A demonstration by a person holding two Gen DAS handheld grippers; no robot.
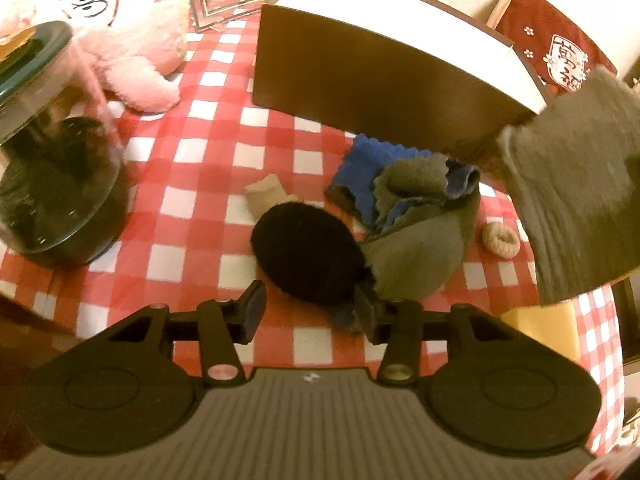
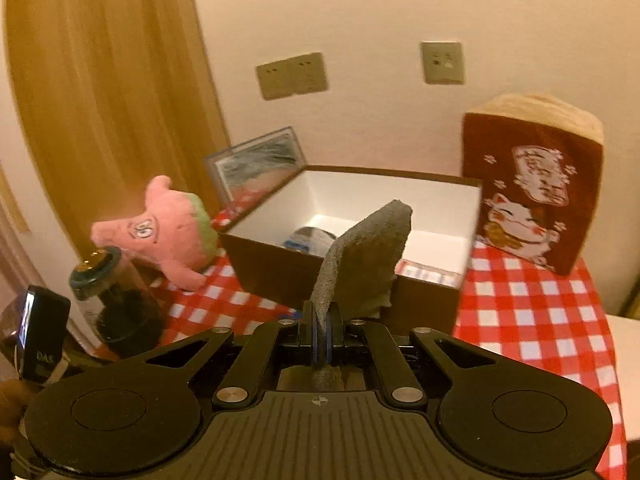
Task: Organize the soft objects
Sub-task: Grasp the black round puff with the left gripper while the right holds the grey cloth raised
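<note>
My left gripper (image 1: 310,304) points down at the checked table and stands open. A round black soft pad (image 1: 304,256) lies just ahead of its fingertips, not pressed by them. Beside the pad lies a heap of grey-green cloth (image 1: 420,248) and blue cloth (image 1: 368,172). My right gripper (image 2: 324,332) is shut on a grey cloth (image 2: 368,256), held up in front of the open brown box (image 2: 400,200). The same cloth (image 1: 572,200) hangs at the right of the left wrist view, near the box (image 1: 360,80). Something blue and white lies inside the box.
A pink plush toy (image 1: 132,40) (image 2: 168,232), a glass jar with a dark lid (image 1: 52,184) (image 2: 116,304) and a picture frame (image 2: 260,160) stand left of the box. A red cat cushion (image 2: 532,192) stands right. A beige hair tie (image 1: 500,240) and a yellow sponge (image 1: 540,320) lie nearby.
</note>
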